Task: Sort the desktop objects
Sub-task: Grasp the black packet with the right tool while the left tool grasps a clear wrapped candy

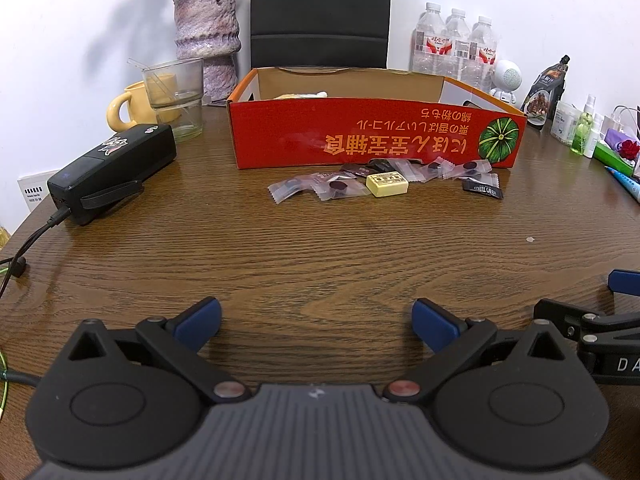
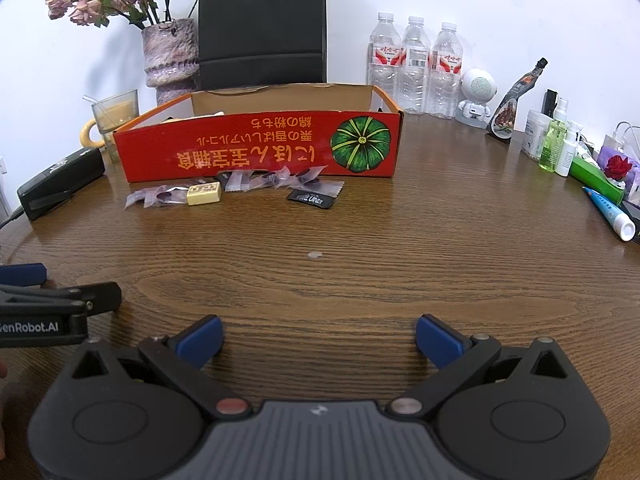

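So we've got a round wooden table [image 1: 320,248] and, starting at the far left, a black case [image 1: 114,170] with a cable plugged into it, then a yellow mug [image 1: 130,106] tucked behind a clear glass [image 1: 176,94], with a purple vase [image 1: 208,36] of dried roses further back. Our left gripper [image 1: 316,322] hovers low over bare wood near the table's front edge, blue-padded fingers [image 1: 200,320] spread wide with nothing between them. In the middle sits the red cardboard box [image 1: 372,136] with the pumpkin print, open on top, and right in front of it, along its front wall, is the little pile we're sorting: clear-wrapped candies [image 1: 340,188], a small yellow block [image 1: 387,184] and a black sachet [image 1: 482,191], all lying flat on the table, well ahead of both grippers. Our right gripper [image 2: 318,340] is just beside the left one, same deal, fingers wide apart and empty. Behind the box on the right stand three water bottles [image 2: 414,64], then a white round speaker [image 2: 478,96], a dark sauce pouch [image 2: 516,100], and some spray bottles [image 2: 556,146] near the edge.
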